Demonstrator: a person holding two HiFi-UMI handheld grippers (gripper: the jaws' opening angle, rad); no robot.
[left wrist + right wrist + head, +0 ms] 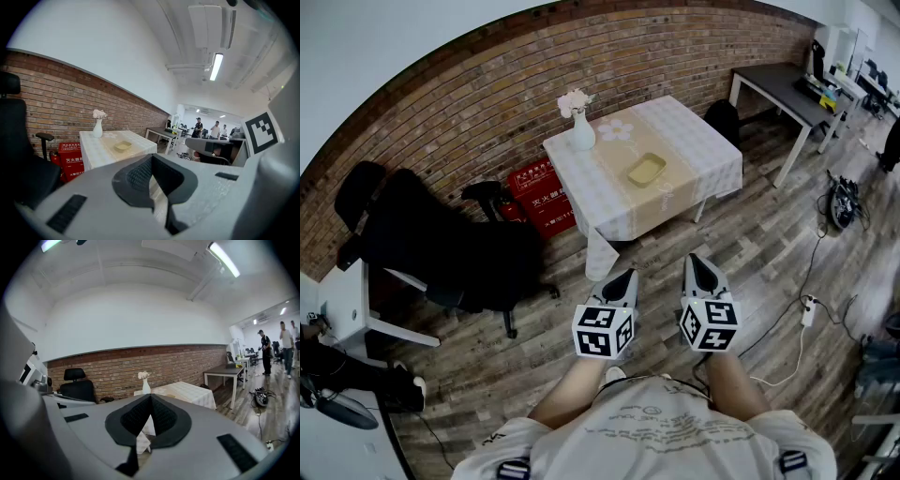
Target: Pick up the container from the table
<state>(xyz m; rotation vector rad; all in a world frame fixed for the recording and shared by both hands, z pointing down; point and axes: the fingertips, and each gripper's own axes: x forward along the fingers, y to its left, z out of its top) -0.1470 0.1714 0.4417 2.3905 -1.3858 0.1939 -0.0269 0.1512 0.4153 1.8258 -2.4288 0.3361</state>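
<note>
I counted two grippers, the left gripper (628,275) and the right gripper (694,260). Ahead of their fingers stood one table (703,141), one yellow container (646,170), one white vase (581,131) and one black chair (441,244).

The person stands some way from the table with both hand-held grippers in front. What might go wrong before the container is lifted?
1. The left hand-held gripper and right hand-held gripper are both shut; unopened, they may just push the container across the table.
2. The vase stands near the container; a wide reach may tip it.
3. A cable lies on the floor at the right; a foot may catch it.
</note>
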